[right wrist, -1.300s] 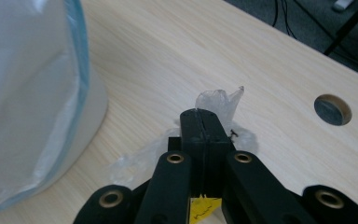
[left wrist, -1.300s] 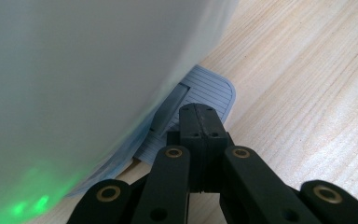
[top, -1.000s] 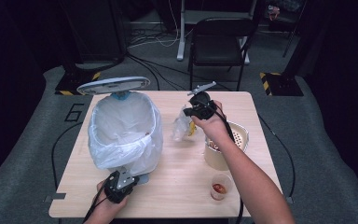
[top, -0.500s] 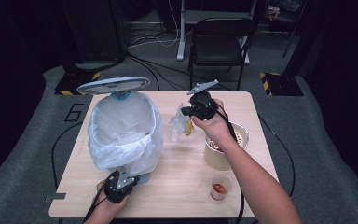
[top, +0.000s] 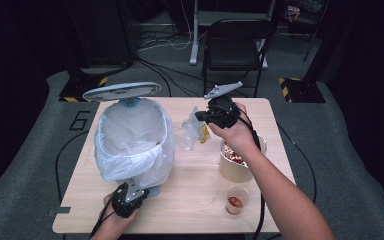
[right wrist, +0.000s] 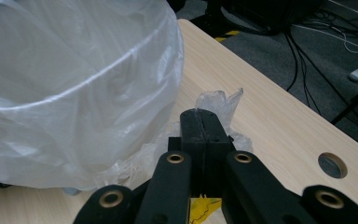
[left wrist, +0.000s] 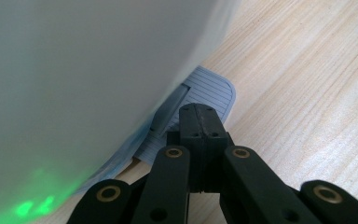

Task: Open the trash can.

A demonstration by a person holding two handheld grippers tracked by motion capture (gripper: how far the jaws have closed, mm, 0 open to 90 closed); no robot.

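Note:
A pedal bin lined with a white plastic bag stands at the table's left, its lid raised. My left gripper is at the bin's foot near the front edge. Its jaws are shut and the tip rests on the ridged grey-blue pedal, beside the bag. My right gripper hovers just right of the bin, shut on a crumpled clear plastic wrapper with something yellow in it. The wrapper sticks out past the shut jaws, close to the bin's bag.
A paper bowl with food stands under my right forearm. A small clear cup with red sauce sits nearer the front edge. A black chair stands beyond the table. A cable hole is in the tabletop.
My right gripper has lifted slightly and moved left toward the bin with the wrapper in it. The left gripper has stayed at the pedal, lid still up.

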